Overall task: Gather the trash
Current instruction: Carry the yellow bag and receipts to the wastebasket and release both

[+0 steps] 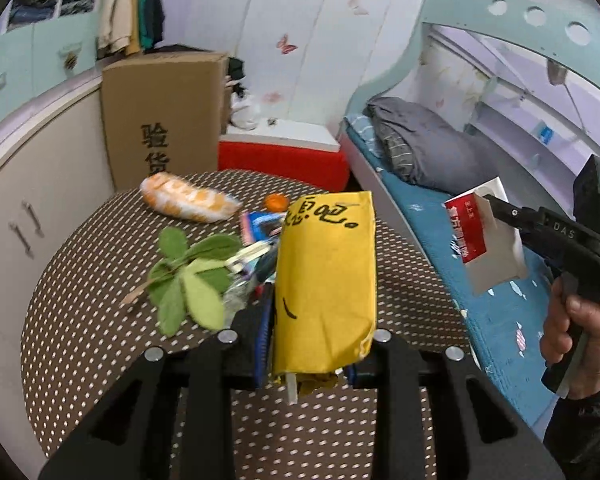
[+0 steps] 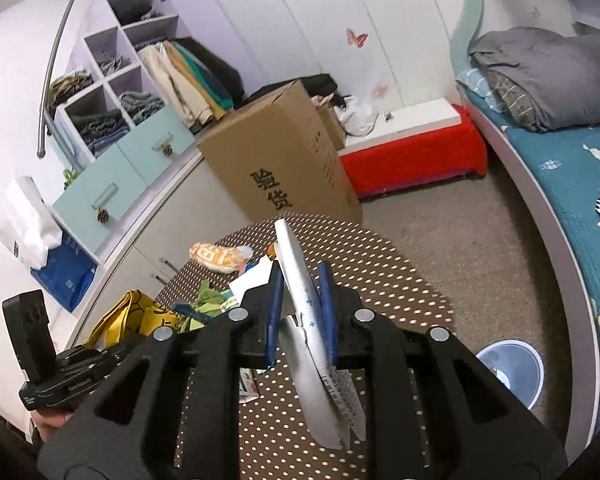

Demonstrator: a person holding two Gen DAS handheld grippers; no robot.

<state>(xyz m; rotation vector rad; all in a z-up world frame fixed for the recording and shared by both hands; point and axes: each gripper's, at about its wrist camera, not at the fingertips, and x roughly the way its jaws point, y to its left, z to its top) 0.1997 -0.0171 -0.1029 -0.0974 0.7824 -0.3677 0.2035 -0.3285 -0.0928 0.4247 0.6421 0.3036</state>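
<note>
My left gripper (image 1: pixel 312 340) is shut on a yellow paper bag (image 1: pixel 326 280) with black writing and holds it above the dotted round table (image 1: pixel 80 320); the bag also shows in the right wrist view (image 2: pixel 136 316). My right gripper (image 2: pixel 302 304) is shut on a white and red packet (image 2: pixel 304 312), seen from the side in the left wrist view (image 1: pixel 484 236), to the right over the bed edge. On the table lie green leaves (image 1: pixel 192 280), an orange and white wrapper (image 1: pixel 188 200), a small orange (image 1: pixel 276 202) and blue wrappers (image 1: pixel 260 228).
A cardboard box (image 1: pixel 160 120) stands behind the table beside white cabinets (image 1: pixel 40 184). A red bench (image 1: pixel 284 160) is at the back. A bed with a blue cover (image 2: pixel 572 184) runs along the right. A pale blue bin (image 2: pixel 510 372) stands on the floor by the bed.
</note>
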